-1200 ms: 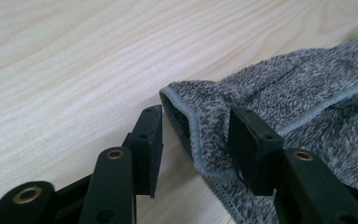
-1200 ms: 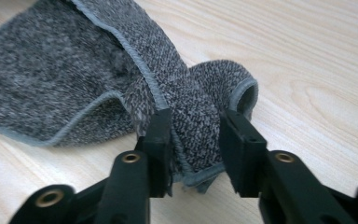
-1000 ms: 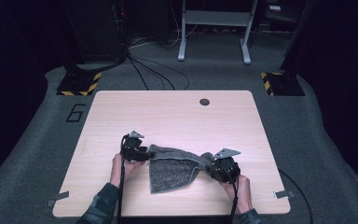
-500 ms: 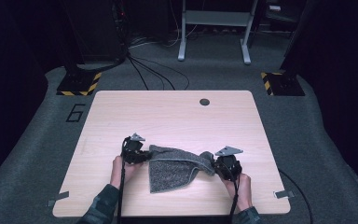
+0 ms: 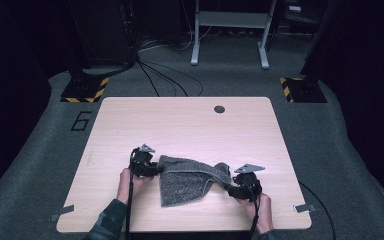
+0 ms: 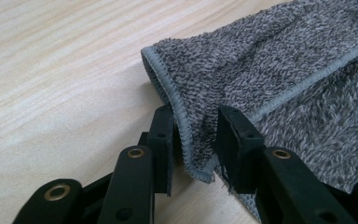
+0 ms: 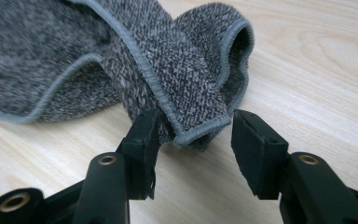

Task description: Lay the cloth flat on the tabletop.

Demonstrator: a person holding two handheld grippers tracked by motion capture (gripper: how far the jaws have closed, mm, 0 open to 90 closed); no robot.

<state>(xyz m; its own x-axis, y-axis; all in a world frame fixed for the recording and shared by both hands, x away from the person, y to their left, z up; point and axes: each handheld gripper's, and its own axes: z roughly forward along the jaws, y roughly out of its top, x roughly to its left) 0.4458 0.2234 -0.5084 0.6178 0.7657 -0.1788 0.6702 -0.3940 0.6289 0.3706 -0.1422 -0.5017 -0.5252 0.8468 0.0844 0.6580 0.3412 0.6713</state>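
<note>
A single digit "6" (image 5: 82, 121) stands in dark strokes on the grey floor (image 5: 40, 150), just off the desk's (image 5: 190, 125) far left corner (large and plain enough to read from above). No other writing is legible.

black hand-held gripper (image 6: 193, 140) jaws w/ brass rivets, grey top plates.

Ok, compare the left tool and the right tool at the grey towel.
On the left tool the jaws stand narrow, close beside the hemmed corner of the grey towel; on the right tool they stand wider, with a clear gap beside one jaw. The left tool faces a fairly flat corner; the right tool faces a bunched, folded end. Shared: both have just been opening, with towel between the jaws, low over the table.
</note>
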